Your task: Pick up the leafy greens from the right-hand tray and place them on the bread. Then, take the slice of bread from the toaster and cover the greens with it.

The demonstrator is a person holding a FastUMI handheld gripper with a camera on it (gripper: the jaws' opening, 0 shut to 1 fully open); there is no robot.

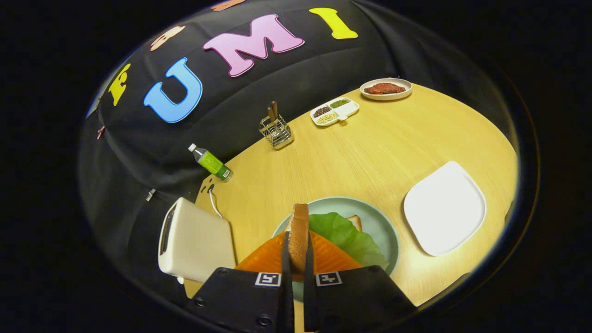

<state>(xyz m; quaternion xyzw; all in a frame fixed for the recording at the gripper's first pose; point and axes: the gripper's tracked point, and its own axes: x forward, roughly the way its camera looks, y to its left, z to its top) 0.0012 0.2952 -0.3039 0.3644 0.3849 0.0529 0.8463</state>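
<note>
While the gripper [298, 259] holds the slice of bread [299, 231] edge-on, both fingers [285, 259] are clamped on its faces, so the slice stands upright with its crust edge pointing ahead along the fingers. The target sits directly below and just beyond the fingertips: the leafy greens [344, 233] already lie on the lower bread [355, 222] on the pale green plate [379, 217]. The greens spread slightly right of the held slice, and only one corner of the lower bread peeks out past them. So the stack is ahead-right of the gripper, not dead centre. The toaster [194, 240] is close on the left, the white square tray [445, 208] well to the right. My read: greens step done, cover step in hand. The slice's flat face needs turning from vertical to horizontal, plus a small shift right, before release. Risk: dropped on edge, it tips off the greens.
</note>
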